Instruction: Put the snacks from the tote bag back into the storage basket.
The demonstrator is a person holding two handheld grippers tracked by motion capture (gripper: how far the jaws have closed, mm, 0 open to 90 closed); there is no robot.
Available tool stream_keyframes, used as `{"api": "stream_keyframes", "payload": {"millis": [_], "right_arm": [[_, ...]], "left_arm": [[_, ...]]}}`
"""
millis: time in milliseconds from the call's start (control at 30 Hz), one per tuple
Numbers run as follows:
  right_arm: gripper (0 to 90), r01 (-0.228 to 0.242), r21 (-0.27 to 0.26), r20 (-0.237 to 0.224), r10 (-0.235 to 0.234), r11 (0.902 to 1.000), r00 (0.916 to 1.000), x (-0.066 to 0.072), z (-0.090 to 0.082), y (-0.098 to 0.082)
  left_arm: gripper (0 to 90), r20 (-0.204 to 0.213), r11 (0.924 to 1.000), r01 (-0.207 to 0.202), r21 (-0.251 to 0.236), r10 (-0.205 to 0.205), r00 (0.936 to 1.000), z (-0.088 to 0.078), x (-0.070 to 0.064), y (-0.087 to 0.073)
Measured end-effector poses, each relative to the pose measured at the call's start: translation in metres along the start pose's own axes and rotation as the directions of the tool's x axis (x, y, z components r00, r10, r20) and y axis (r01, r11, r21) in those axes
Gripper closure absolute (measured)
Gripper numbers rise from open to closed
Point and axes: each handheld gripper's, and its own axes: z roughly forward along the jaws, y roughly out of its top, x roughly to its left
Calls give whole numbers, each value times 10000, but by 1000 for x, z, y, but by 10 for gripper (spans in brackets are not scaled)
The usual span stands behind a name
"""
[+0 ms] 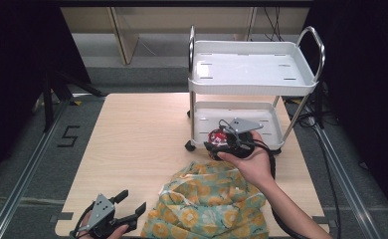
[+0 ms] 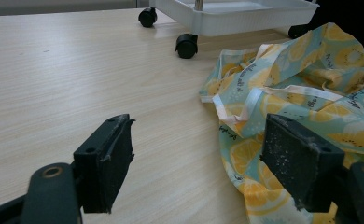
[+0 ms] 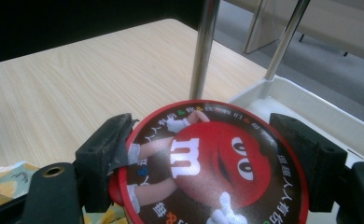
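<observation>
From the high view, the right gripper (image 1: 221,141) is out at the front edge of the white trolley (image 1: 301,84), just at its lower shelf (image 1: 276,130), with the red round tin (image 1: 217,136) pinched between its jaws. The left gripper (image 1: 131,202) sits low at the near edge of the worktop (image 1: 137,139), jaws spread wide and holding nothing. Beside it lies the lemon-print cloth bag (image 1: 207,209), slumped in a heap.

On to the left gripper view: both jaws stand well apart, bare worktop (image 2: 77,74) between them, and the bag (image 2: 311,93) crumples up against the right-hand jaw. That fabric looks soft and floppy, so it would fold and drag rather than lift clean; a handle strap (image 2: 245,105) looks the sensible place to take it. Two black castors (image 2: 186,45) of the trolley stand beyond.

Now the right gripper view: the jaws are closed on the tin (image 3: 213,163), one pad on each side of its rim, printed lid facing up. It reads as rigid and smooth, probably light, and a glossy round edge can slip or swivel in a two-point pinch, so a grip square across the widest part looks safest. Straight ahead rise the trolley's chrome posts (image 3: 203,51), close to the tin, and the shelf's raised lip (image 3: 311,107) sits just past it; both look like the things to clear on the way in
</observation>
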Motion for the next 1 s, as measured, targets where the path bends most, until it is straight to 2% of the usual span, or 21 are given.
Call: {"api": "stream_keyframes", "payload": {"millis": [33,67,133,233,333,400,467,533,567,600,667,833,867,967,1000], "right_arm": [[250,-180,22,42,179,9998,9998,1,0,0],[250,-138,-80,131,139,9999,9998,0,1,-1],[250,56,-61,137,-55,10000,9999,-2,1,-1],[250,-7,33,80,7,10000,10000,-3,2,-1],[250,137,-43,255,-135,9999,9996,-6,3,-1],[250,-180,50,168,179,9998,9997,-5,3,-1],[250,-99,-114,257,102,9999,9996,-6,4,-1],[250,-256,29,284,255,9997,9993,-5,4,-1],[250,-256,29,284,255,9997,9993,-5,4,-1],[250,-15,-1,259,16,10000,9997,-7,4,0],[250,40,50,253,-41,10000,9997,-7,4,0],[250,-4,-45,369,5,10000,9993,-8,6,0],[250,-11,-73,407,14,10000,9992,-8,6,-1],[250,-28,-22,412,29,10000,9991,-9,6,-1],[250,-14,26,395,12,10000,9992,-10,6,-1]], "left_arm": [[240,2,10000,-16,1,16,10000,0,0,0],[240,-145,9998,101,190,-99,9998,-2,-1,0],[240,-163,9997,114,197,-110,9998,-2,-2,0],[240,-166,9997,108,197,-105,9998,-2,-1,0],[240,-170,9997,114,195,-110,9998,-2,-1,0],[240,-166,9997,110,205,-107,9998,-2,-1,0],[240,-163,9998,97,197,-94,9998,-2,-1,0],[240,-191,9997,146,194,-142,9997,-3,-2,0],[240,-177,9997,133,195,-129,9998,-3,-1,0],[240,-201,9996,176,200,-172,9996,-3,-2,0],[240,-150,9998,4,205,-1,9999,-3,-1,0],[240,-151,9998,21,178,-19,9999,-3,-1,1],[240,-191,9997,245,93,-243,9995,-3,-3,0],[240,-192,9997,173,171,-169,9997,-3,-2,0],[240,-149,9998,19,182,-16,9999,-3,-1,1]]}}
